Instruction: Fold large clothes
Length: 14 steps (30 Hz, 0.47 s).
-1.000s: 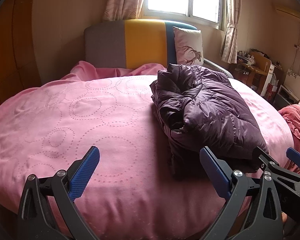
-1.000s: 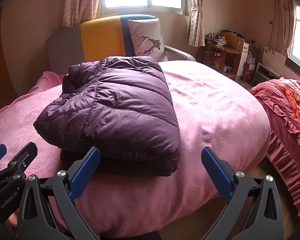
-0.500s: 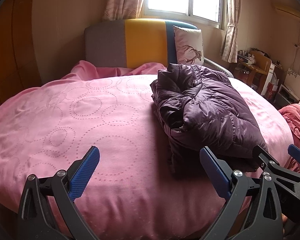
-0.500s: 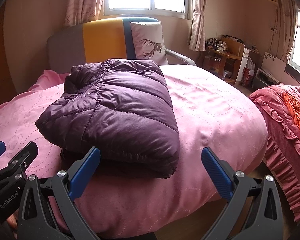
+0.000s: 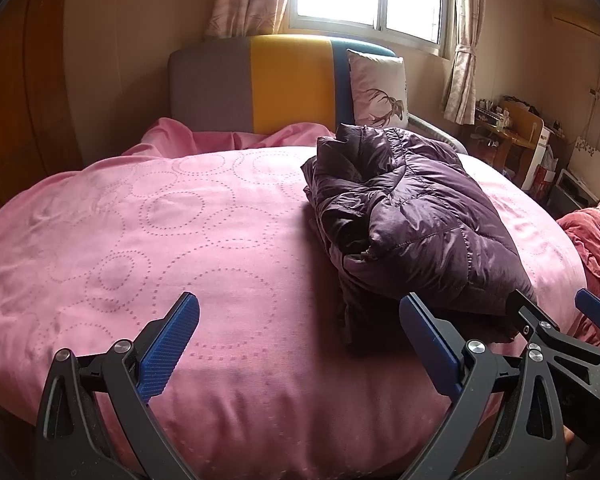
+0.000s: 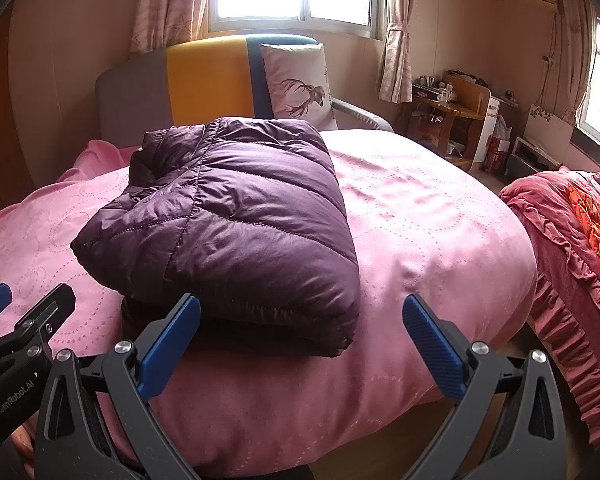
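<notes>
Evidently finished: both the left gripper (image 5: 300,340) and right gripper (image 6: 302,340) have drawn back slightly (jaws wide, empty) from the folded jacket (image 6: 236,216).

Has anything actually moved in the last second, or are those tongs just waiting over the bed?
Almost nothing. The right tongs drew back and tilted slightly, so the purple jacket sits a little lower in their view. Nothing was gripped or released: both tongs stay open, the left tongs unmoved, the folded jacket untouched on the pink bed.
</notes>
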Tool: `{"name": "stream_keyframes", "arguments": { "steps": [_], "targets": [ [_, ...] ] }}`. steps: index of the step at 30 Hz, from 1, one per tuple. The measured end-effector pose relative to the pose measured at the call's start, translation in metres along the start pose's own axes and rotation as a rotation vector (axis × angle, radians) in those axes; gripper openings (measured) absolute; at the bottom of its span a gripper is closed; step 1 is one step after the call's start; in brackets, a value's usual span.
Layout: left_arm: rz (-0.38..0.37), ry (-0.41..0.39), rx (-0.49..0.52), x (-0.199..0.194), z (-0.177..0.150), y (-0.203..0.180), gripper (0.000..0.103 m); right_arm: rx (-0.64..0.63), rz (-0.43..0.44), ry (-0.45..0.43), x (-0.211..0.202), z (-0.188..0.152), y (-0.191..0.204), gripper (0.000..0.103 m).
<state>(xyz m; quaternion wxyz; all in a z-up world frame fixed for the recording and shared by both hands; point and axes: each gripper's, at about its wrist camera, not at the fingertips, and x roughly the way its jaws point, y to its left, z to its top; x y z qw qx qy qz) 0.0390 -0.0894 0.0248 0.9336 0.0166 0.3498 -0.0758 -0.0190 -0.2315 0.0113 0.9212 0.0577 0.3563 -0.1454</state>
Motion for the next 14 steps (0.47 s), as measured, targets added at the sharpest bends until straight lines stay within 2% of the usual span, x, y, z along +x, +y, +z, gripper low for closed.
{"name": "stream_keyframes", "arguments": {
  "steps": [8, 14],
  "targets": [
    [-0.005, -0.01, 0.015, -0.0014, -0.0017, -0.0034, 0.099, 0.012, -0.003, -0.008, 0.0003, 0.0004, -0.002, 0.101],
    [-0.004, 0.013, -0.002, 0.003, -0.0028, -0.002, 0.099, 0.026, -0.006, -0.006, 0.003, 0.001, -0.0088, 0.101]
  ]
}}
